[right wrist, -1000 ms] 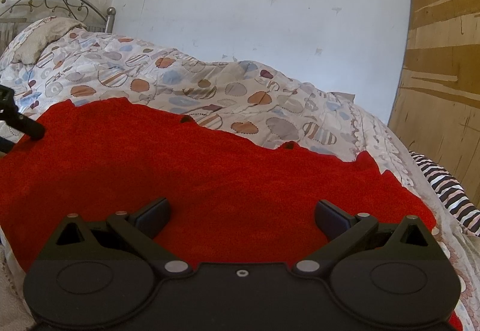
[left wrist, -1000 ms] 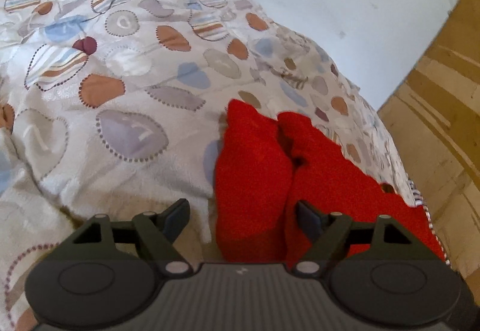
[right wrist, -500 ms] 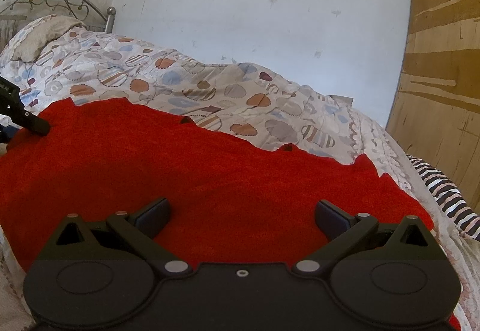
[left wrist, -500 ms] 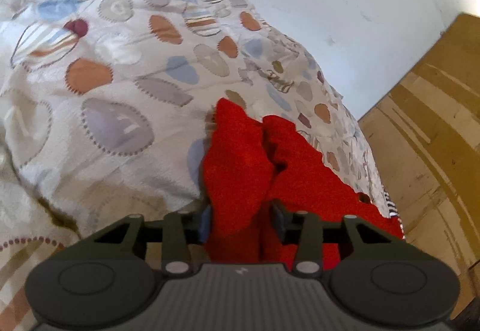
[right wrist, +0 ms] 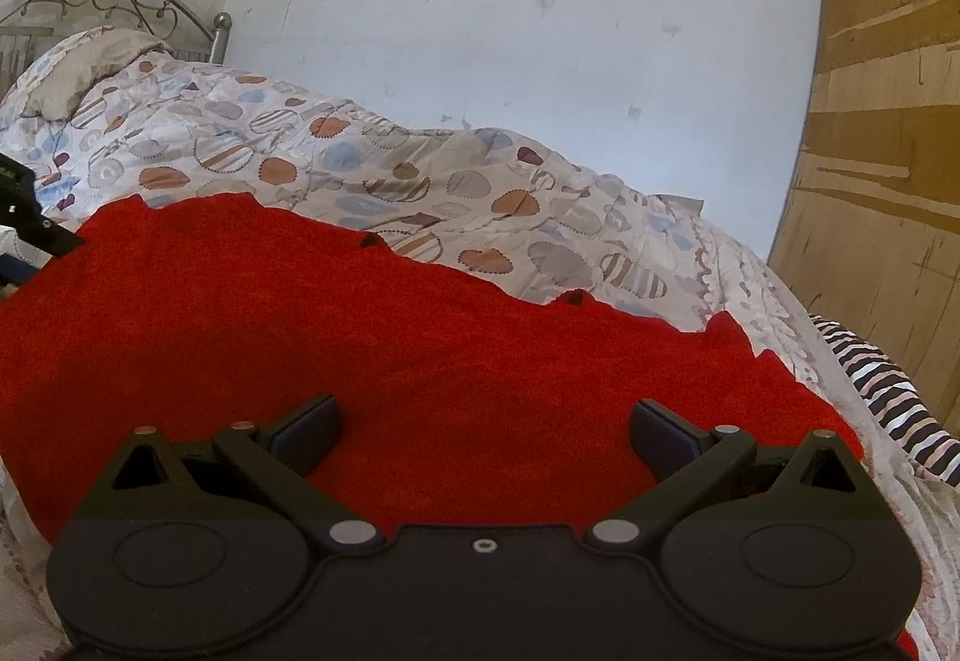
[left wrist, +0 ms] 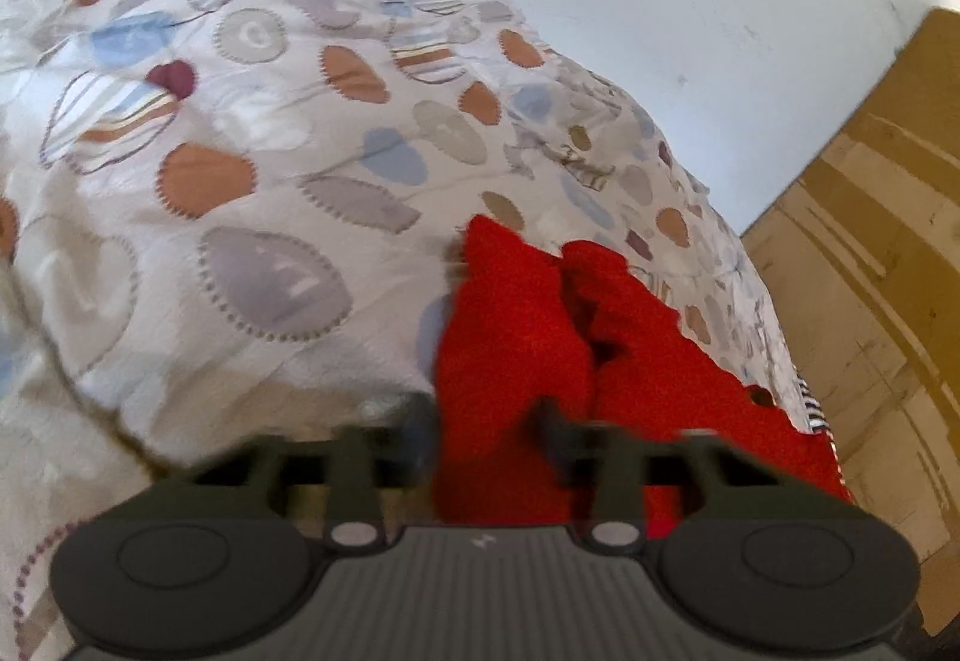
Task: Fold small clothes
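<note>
Red garment (right wrist: 390, 349) spread lengthwise across the quilt (right wrist: 372, 181).
Left gripper (left wrist: 489, 436) pinches its bunched end; right gripper (right wrist: 483, 433) hovers wide open, holding nothing.

Open quilt (left wrist: 288, 193) to the left of the red cloth (right wrist: 420, 361), wooden panel (right wrist: 888, 151) close on the right, striped fabric (right wrist: 888, 391) at that edge, metal headboard (right wrist: 108, 1) far behind

Matte black left gripper (left wrist: 487, 436) with ribbed grey base, black right gripper (right wrist: 483, 430), silver pivot screws
</note>
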`<state>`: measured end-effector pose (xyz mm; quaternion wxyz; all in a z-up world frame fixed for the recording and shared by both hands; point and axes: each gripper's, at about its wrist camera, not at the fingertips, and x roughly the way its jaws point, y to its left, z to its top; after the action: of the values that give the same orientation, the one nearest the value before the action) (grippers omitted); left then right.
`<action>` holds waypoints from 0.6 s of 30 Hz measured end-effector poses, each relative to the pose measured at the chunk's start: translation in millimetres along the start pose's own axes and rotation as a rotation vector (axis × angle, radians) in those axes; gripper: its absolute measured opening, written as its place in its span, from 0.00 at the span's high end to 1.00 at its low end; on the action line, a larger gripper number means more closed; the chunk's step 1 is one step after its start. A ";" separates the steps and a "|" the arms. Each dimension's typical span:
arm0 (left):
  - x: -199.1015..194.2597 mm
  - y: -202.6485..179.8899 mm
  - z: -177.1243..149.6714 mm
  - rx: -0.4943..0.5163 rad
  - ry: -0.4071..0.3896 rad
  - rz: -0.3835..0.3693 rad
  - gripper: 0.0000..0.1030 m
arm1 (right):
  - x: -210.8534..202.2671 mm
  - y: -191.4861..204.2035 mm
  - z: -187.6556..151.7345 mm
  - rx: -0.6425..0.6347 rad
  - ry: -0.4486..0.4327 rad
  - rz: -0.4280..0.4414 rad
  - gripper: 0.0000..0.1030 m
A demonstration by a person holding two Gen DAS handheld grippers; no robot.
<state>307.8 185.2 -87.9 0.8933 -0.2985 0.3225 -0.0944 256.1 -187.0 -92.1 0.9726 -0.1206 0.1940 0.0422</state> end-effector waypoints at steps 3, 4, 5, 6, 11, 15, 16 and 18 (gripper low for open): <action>-7.2 -11.7 1.1 0.025 -0.026 0.017 0.85 | -0.1 0.1 -0.1 0.002 0.000 0.001 0.00; -10.1 -17.6 1.6 0.048 -0.033 0.031 0.86 | -1.0 0.6 -1.2 0.004 0.000 0.002 0.00; -12.8 -23.0 2.6 0.065 -0.036 0.040 0.87 | -0.7 0.9 -1.0 0.005 0.002 0.003 0.00; -16.6 -32.1 4.8 0.090 -0.041 0.051 0.87 | -0.7 0.7 -0.9 0.008 0.005 0.005 0.00; -33.6 -88.5 27.1 0.176 -0.034 0.043 0.89 | 3.2 -20.9 10.9 0.115 0.075 0.088 0.00; -37.5 -166.9 38.4 0.324 -0.010 0.010 0.89 | -10.0 -45.8 19.9 0.157 0.056 0.096 0.00; -36.2 -190.3 38.1 0.358 0.000 -0.010 0.89 | -16.9 -52.8 21.1 0.140 0.037 0.085 0.00; -30.1 -234.7 32.0 0.413 0.032 -0.060 0.89 | -32.7 -67.6 20.4 0.116 0.012 0.064 0.00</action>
<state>310.3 22.5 86.8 0.9271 -0.1168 0.3014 -0.1898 242.2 -248.3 -46.4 0.9750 -0.0580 0.2057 0.0615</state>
